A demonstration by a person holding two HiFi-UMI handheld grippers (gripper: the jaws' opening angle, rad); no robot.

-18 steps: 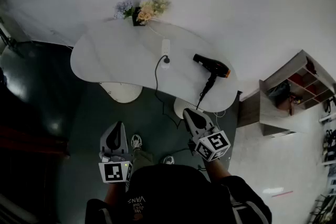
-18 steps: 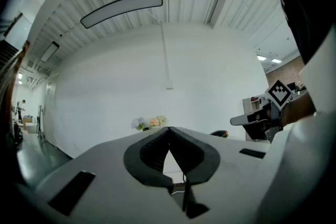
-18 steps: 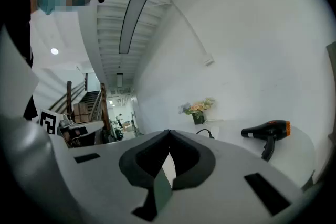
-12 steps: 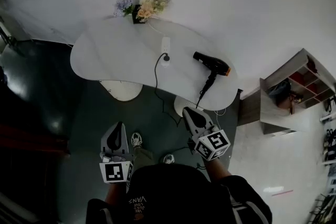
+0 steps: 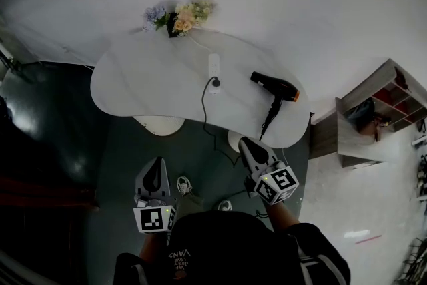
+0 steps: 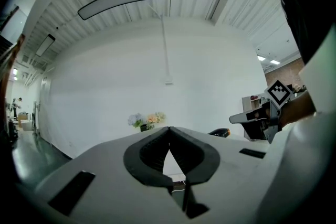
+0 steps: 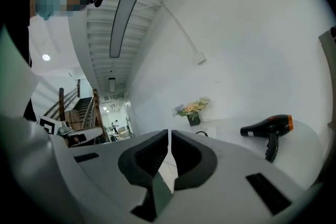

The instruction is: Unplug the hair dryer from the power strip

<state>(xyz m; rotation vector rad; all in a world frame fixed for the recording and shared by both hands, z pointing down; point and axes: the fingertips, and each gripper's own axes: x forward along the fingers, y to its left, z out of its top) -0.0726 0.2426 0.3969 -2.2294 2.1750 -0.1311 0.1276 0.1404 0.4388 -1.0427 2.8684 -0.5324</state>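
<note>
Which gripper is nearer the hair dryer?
Right. The right gripper is just off the table edge, below the hair dryer in the head view; the left gripper sits farther left and farther back from the table.

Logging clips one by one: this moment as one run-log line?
stage: pre-contact | left gripper: shut, empty | right gripper: shut, empty | plug: in strip | dryer: on table, untouched

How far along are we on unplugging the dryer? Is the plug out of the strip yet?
Nothing is done yet: the black plug sits in the power strip, and the hair dryer lies apart from it on the table. In hand: nothing; the left gripper and right gripper are shut, empty, short of the table. Left: reach in, grip the plug, pull it free.
</note>
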